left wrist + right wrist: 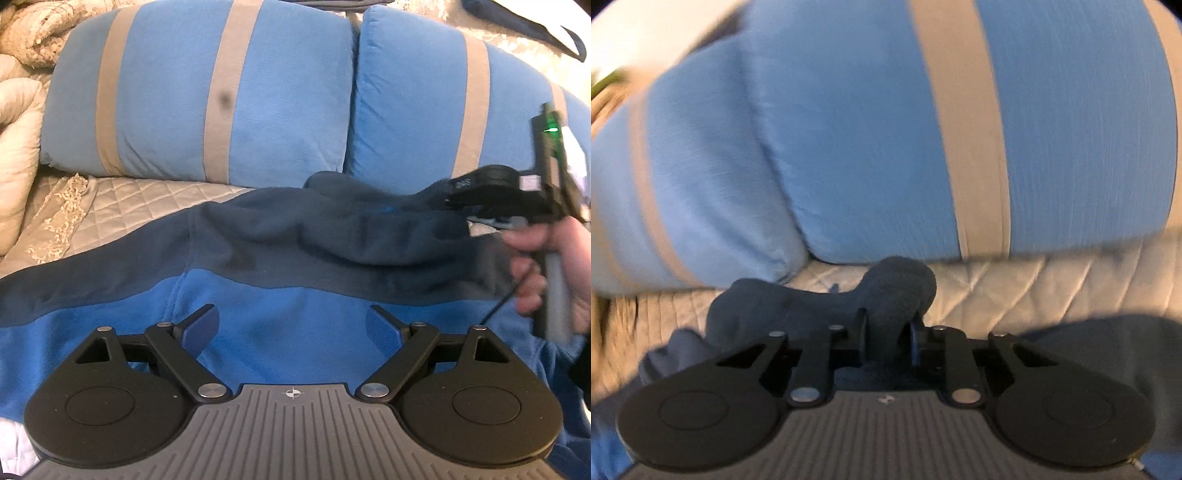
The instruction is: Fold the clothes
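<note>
Garment: a blue fleece top (280, 332) with a navy upper band (295, 251) is lying spread on a quilted bed cover (122, 206), just in front of two striped blue pillows (236, 92).

Left gripper (291, 328): it is hovering over the bright blue panel with its jaws standing wide apart, gripping nothing; whether the pads are touching the cloth cannot be told.

Right gripper (888, 336): its jaws are pinching a bunched fold of the navy cloth (897, 291), which is bulging up between the fingers; the left view is showing this tool at the right edge, held in the person's hand (546, 266), with the navy part rucked up toward it.

Done: the top is looking laid out, front or back uppermost, and one navy end, seemingly a sleeve or shoulder, is being lifted off the bed.

Left: no finished fold is showing; the raised part is likely needing to be carried across the body and laid flat, then the other side and the lengthwise folds. This is a judgement, putting the task early.

Risk: the thick fleece is likely bunching rather than creasing, so smoothing may be needed after each fold.

Blur: the right view is smeared, so finer detail there is staying uncertain.
</note>
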